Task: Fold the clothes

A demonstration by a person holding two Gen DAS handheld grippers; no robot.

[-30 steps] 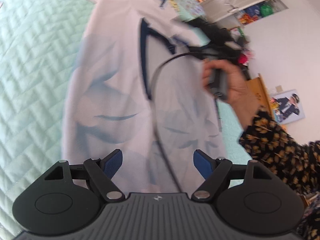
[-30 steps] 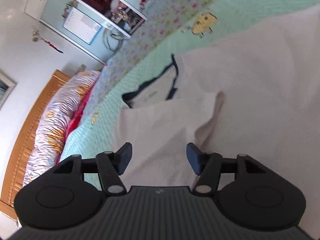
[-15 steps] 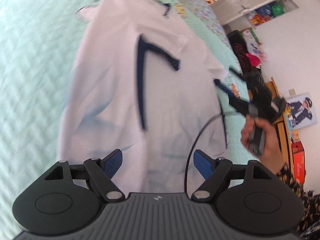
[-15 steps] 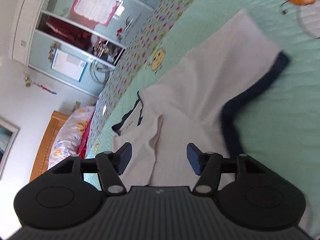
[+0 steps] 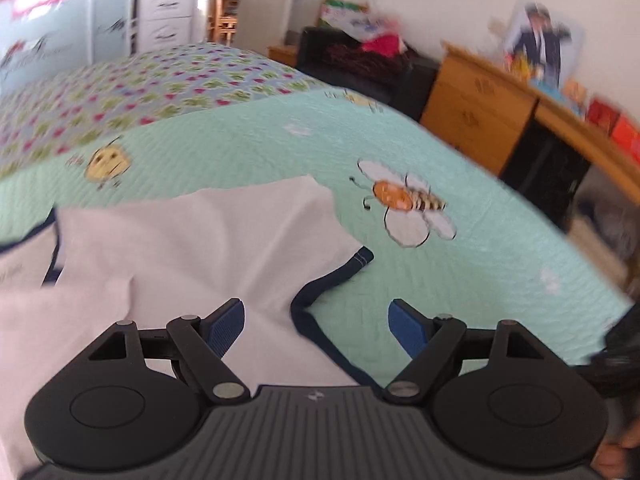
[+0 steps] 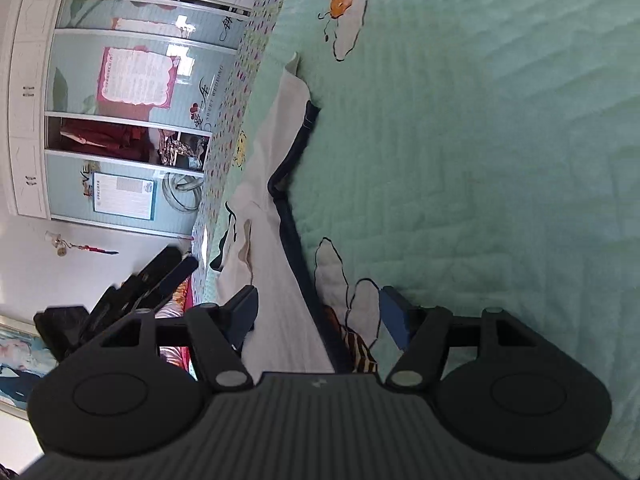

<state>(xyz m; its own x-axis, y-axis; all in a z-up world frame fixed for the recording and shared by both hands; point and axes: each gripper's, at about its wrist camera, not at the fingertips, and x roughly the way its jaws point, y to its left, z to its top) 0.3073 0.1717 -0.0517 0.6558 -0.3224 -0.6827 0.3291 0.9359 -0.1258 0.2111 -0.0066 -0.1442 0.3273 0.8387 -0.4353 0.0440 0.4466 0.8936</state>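
Left tool (image 5: 316,322): jaws wide, holding nothing, above the navy-trimmed sleeve edge of the white shirt (image 5: 192,248). Right tool (image 6: 318,316): jaws wide, empty, straddling the shirt's navy hem. The shirt lies on the mint quilted bed (image 5: 460,280).

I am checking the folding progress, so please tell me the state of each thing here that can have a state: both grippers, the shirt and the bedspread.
left gripper: open, holding nothing, above the shirt's navy edge.
right gripper: open, holding nothing, its jaws on either side of the navy edge.
white shirt: lying on the bed, wrinkled; how far it is folded cannot be told.
navy edge: uneven, kinked partway along.
green bedspread: spread flat under the shirt.
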